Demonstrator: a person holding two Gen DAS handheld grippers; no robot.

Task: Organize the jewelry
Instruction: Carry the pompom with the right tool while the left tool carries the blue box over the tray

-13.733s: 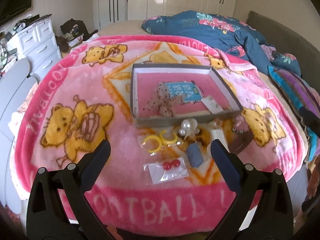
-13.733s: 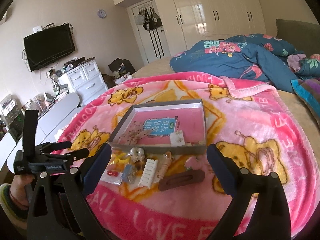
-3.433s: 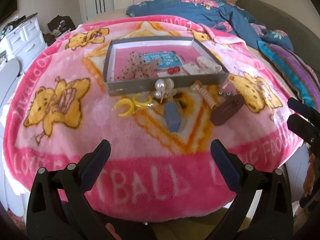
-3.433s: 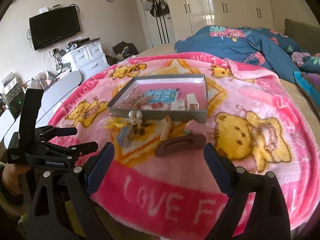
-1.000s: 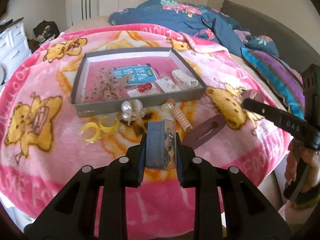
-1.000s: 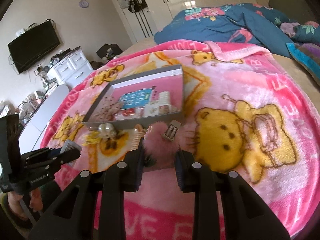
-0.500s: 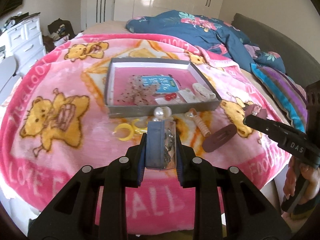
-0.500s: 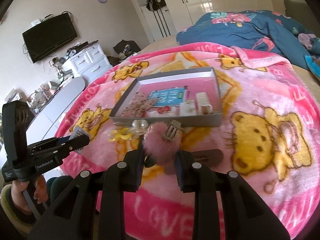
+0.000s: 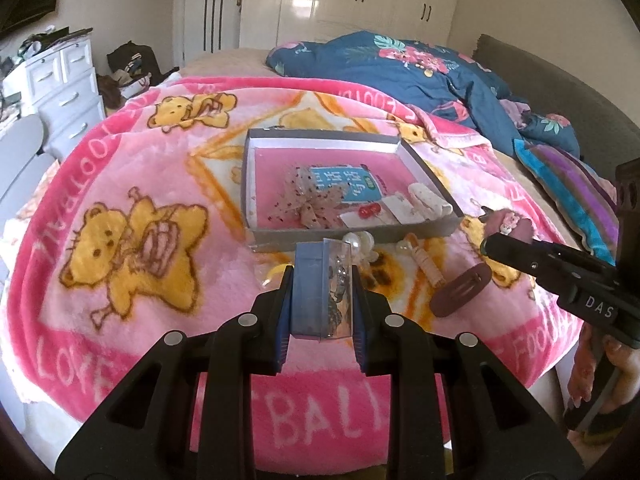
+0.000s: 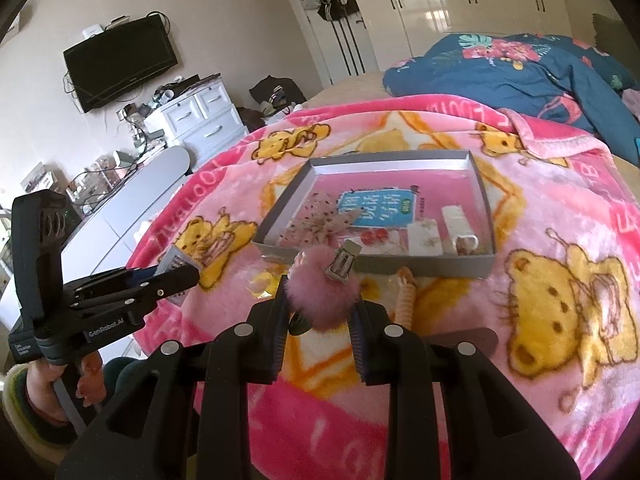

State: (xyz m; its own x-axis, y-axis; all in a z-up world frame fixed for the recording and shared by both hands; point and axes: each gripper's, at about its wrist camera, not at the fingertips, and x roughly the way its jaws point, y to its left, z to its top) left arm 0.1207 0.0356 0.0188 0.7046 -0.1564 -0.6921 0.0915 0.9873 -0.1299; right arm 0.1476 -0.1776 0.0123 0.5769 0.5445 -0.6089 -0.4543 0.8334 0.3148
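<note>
Left wrist view: left gripper (image 9: 322, 292) closed on a small clear plastic packet with a blue card insert (image 9: 320, 292), held above the pink fleece blanket with yellow bear print (image 9: 132, 240). Packet contents dark and metallic, probably earrings; too small to confirm. Beyond the packet, shallow grey cardboard tray with pink floor (image 9: 256, 168) resting on the blanket. Inside the tray: sheer dotted fabric bow (image 9: 316, 200), blue printed card (image 9: 344, 182), red bead pair on a white card (image 9: 368, 211), white hair clip (image 9: 430, 198). Just in front of the tray's near wall, on the blanket: pearl cluster clip (image 9: 360, 240), yellow ring piece (image 9: 276, 274) partly hidden behind the packet, beige spiral hair tie (image 9: 428, 264), brown oval hair clip (image 9: 460, 288). Right gripper (image 9: 496, 244) visible at right edge, hand (image 9: 600, 376) below it.

Right wrist view: right gripper (image 10: 318, 308) closed on a pink fluffy pom-pom hair clip with metal clasp (image 10: 324, 296), raised above the blanket, near the tray's front wall. Left gripper (image 10: 180, 272) at left, gripping the packet (image 10: 174, 262), well apart from the tray.
</note>
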